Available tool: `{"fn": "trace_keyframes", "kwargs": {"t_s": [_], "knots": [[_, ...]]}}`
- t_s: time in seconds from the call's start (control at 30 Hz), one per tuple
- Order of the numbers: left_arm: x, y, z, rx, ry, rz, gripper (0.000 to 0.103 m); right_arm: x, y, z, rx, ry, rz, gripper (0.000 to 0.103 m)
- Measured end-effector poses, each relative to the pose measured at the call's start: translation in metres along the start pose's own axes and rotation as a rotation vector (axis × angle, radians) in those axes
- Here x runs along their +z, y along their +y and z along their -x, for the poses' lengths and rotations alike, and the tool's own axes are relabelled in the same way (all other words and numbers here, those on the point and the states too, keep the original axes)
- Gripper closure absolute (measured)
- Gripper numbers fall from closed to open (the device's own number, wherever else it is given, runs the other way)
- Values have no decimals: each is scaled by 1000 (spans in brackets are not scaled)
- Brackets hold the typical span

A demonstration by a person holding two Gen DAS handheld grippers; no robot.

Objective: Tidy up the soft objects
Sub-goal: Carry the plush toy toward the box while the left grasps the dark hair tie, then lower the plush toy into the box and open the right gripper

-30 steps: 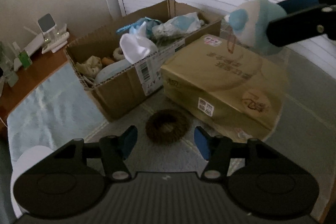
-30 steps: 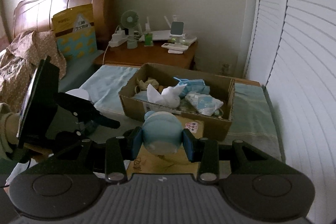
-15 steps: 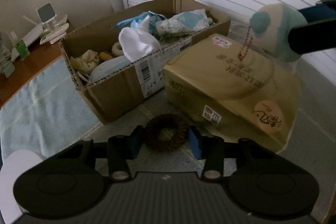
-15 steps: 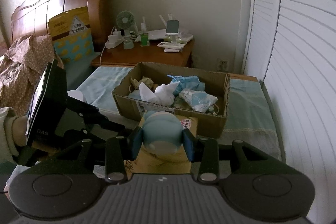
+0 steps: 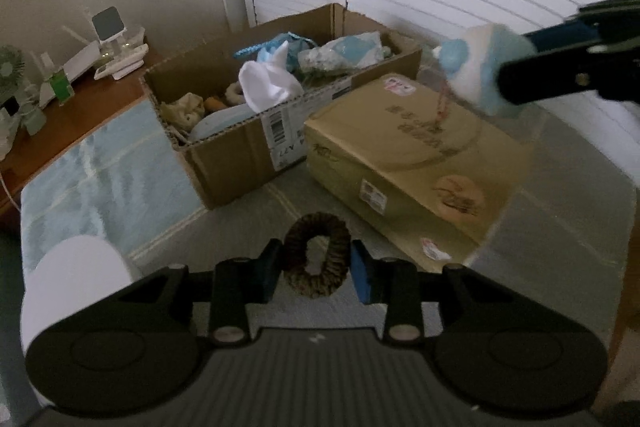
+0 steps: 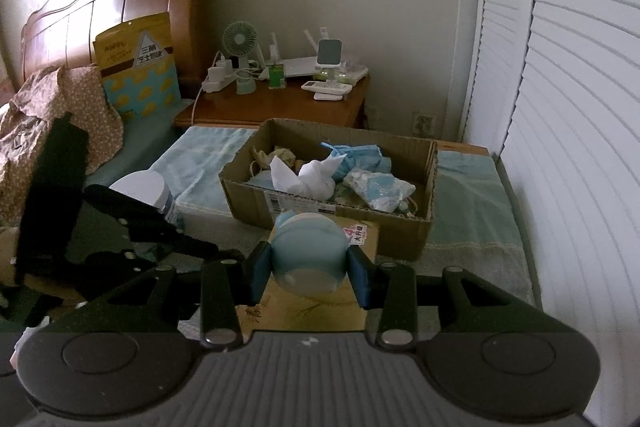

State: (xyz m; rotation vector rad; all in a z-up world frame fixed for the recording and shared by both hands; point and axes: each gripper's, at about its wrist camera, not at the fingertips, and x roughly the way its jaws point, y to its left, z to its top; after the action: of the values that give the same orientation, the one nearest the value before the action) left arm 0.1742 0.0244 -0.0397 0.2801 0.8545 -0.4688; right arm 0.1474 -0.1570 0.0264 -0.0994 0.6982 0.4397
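Two soft items in transit: left claw [image 5: 316, 267] closing on brown scrunchie [image 5: 317, 258], right claw [image 6: 307, 273] clenching blue plush [image 6: 308, 257]; next, lift both into open cardboard box [image 6: 424, 231].

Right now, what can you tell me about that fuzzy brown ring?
The ring is a dark brown hair scrunchie, fuzzy and soft-looking, squeezed into a tall oval with a hole in the middle. It stands upright between the blue pads of the left tool, whose jaws are closing on its sides. Behind it lie the bedcover and two boxes.
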Motion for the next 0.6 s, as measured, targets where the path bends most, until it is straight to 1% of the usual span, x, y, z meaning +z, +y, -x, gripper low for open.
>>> {"fn": "trace_keyframes", "kwargs": {"t_s": [0.3, 0.6], "knots": [[-2, -11, 48, -10, -62, -2, 68, 4, 6, 3, -6, -3, 21, 57], [-1, -16, 76, -1, -119, -8, 68, 24, 5, -1, -8, -25, 48, 57]]}}
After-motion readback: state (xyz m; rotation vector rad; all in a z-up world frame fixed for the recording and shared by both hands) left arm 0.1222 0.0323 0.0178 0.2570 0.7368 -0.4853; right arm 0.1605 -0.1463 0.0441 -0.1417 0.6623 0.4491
